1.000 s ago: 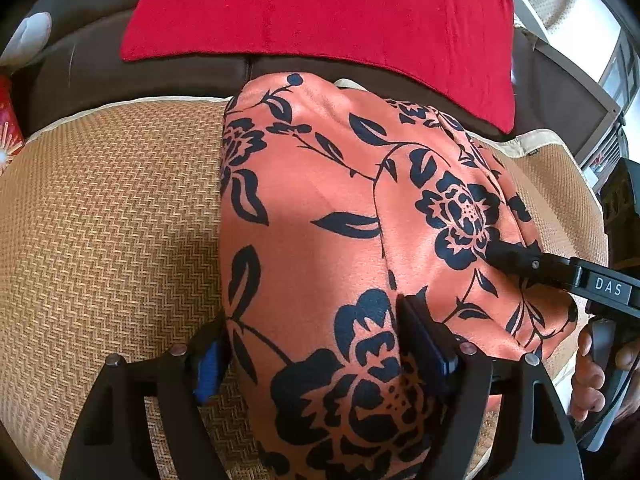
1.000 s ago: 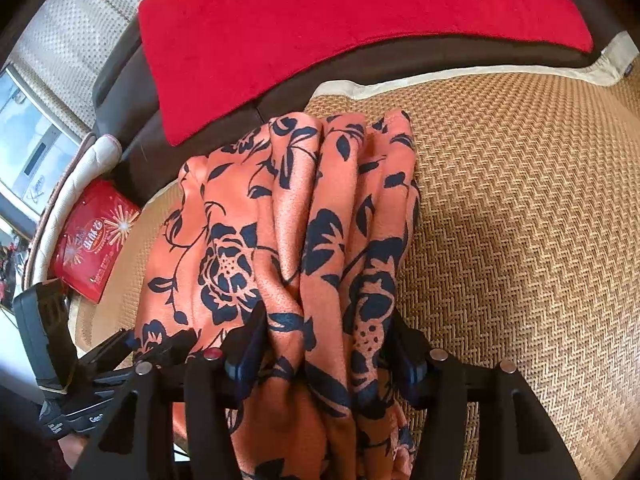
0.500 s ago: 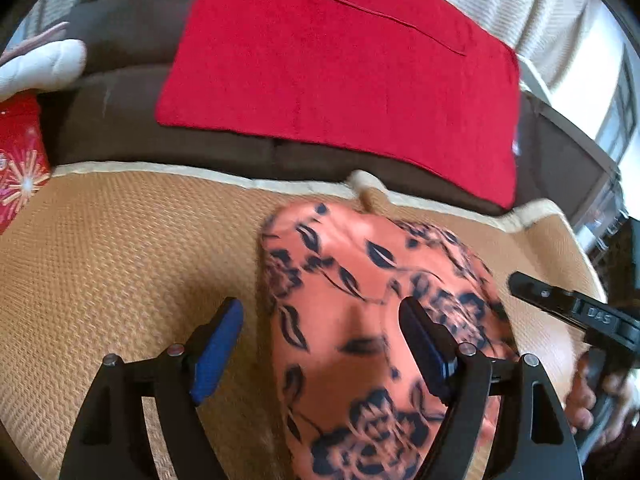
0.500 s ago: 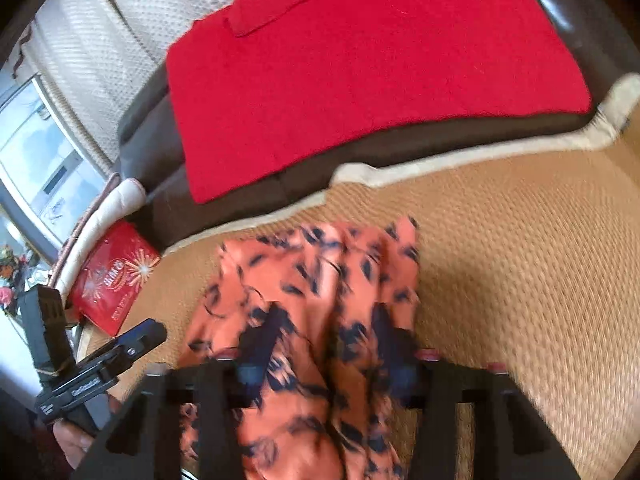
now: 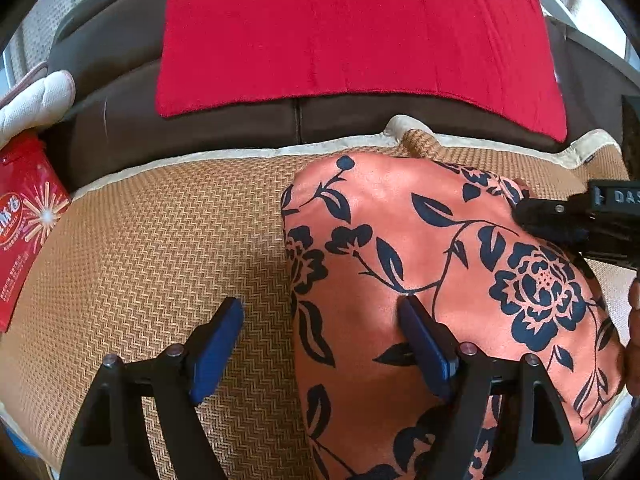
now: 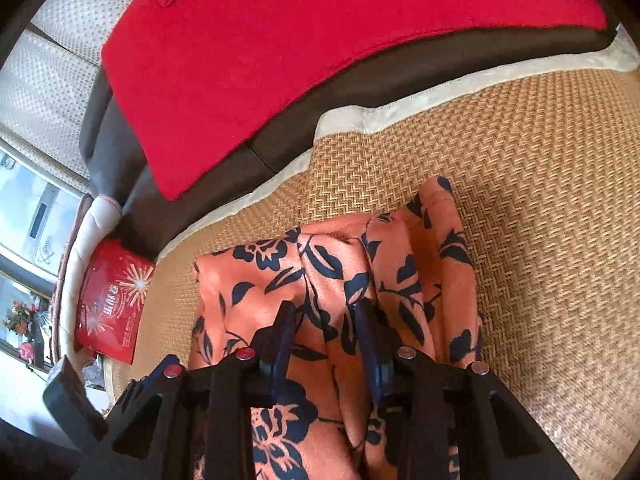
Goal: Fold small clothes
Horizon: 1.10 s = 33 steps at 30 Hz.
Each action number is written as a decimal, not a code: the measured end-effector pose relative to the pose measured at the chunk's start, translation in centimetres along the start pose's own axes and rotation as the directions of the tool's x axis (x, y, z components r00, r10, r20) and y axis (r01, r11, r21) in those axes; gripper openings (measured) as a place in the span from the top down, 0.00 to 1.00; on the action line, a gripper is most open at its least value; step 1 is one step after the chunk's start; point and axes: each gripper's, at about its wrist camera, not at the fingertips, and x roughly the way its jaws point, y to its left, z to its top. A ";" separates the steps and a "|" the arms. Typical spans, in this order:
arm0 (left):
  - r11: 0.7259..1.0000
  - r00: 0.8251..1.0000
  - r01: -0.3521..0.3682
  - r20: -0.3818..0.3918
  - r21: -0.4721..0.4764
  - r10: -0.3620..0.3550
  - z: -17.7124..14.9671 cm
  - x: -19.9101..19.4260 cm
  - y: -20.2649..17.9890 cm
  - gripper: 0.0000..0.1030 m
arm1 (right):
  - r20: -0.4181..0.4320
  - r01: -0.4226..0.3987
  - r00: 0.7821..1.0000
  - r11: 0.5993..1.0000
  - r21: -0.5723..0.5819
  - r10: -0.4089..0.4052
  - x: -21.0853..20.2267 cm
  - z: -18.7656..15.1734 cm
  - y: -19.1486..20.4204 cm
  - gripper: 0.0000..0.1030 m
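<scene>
An orange garment with a black flower print (image 5: 432, 264) lies folded on a woven tan mat (image 5: 152, 264). My left gripper (image 5: 320, 320) is open; its right finger rests on the garment's left part and its left finger is over bare mat. My right gripper (image 6: 326, 320) is narrowly parted around a raised fold of the garment (image 6: 332, 280), and whether it pinches the cloth is unclear. The right gripper also shows in the left wrist view (image 5: 560, 216), lying on the garment's right side.
A red cloth (image 5: 352, 28) drapes the brown sofa back (image 5: 224, 120) behind the mat. A red packet (image 5: 24, 224) lies at the mat's left end, also in the right wrist view (image 6: 110, 304). A white cushion (image 5: 36, 96) sits above it.
The left gripper has let go of the garment's edge and drawn back open. The right gripper has pulled back and its jaws have narrowed. The garment now lies flatter and shorter on the mat.
</scene>
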 end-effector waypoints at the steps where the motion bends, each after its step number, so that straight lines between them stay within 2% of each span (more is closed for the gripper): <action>1: 1.000 1.000 0.007 -0.002 -0.008 -0.007 -0.2 -0.2 0.3 0.21 | 0.009 0.006 1.000 1.000 -0.009 -0.006 -0.5 -0.2 0.1 0.66; 5: 1.000 1.000 0.008 0.009 -0.005 -0.007 -0.8 -1.7 0.9 0.21 | 0.032 0.008 0.999 0.999 -0.031 -0.007 -2.9 -1.4 0.2 0.63; 11: 0.993 0.995 -0.077 0.068 0.086 0.071 -2.9 -4.8 0.0 0.21 | 0.067 0.017 0.998 0.994 -0.108 -0.010 -7.3 -4.8 1.3 0.63; 14: 0.985 0.991 -0.111 0.085 0.131 0.101 -4.3 -6.1 -0.6 0.21 | 0.067 0.020 0.998 0.988 -0.156 -0.009 -8.7 -7.5 2.0 0.63; 17: 0.978 0.990 -0.126 0.082 0.165 0.114 -5.5 -6.5 -1.1 0.20 | 0.050 0.078 0.996 0.976 -0.205 -0.069 -8.8 -10.4 2.3 0.64; 20: 0.970 0.988 -0.143 0.082 0.197 0.129 -6.3 -6.4 -1.3 0.20 | -0.020 0.149 0.987 0.963 -0.225 -0.158 -6.6 -11.7 1.8 0.63; 23: 0.973 0.990 -0.133 0.077 0.187 0.121 -6.2 -6.2 -0.9 0.20 | -0.022 0.148 0.988 0.966 -0.213 -0.156 -6.9 -11.3 2.1 0.63; 27: 0.977 0.992 -0.117 0.066 0.178 0.107 -6.0 -6.1 -0.5 0.19 | 0.023 0.119 0.993 0.975 -0.190 -0.116 -8.0 -9.6 2.6 0.63; 30: 0.976 0.992 -0.116 0.065 0.185 0.106 -5.8 -5.8 -0.6 0.19 | 0.042 0.132 0.991 0.972 -0.197 -0.126 -7.4 -8.1 3.4 0.63; 33: 0.975 0.992 -0.115 0.065 0.193 0.104 -5.7 -5.7 -0.6 0.19 | -0.025 0.160 0.986 0.970 -0.182 -0.168 -4.6 -7.2 3.1 0.63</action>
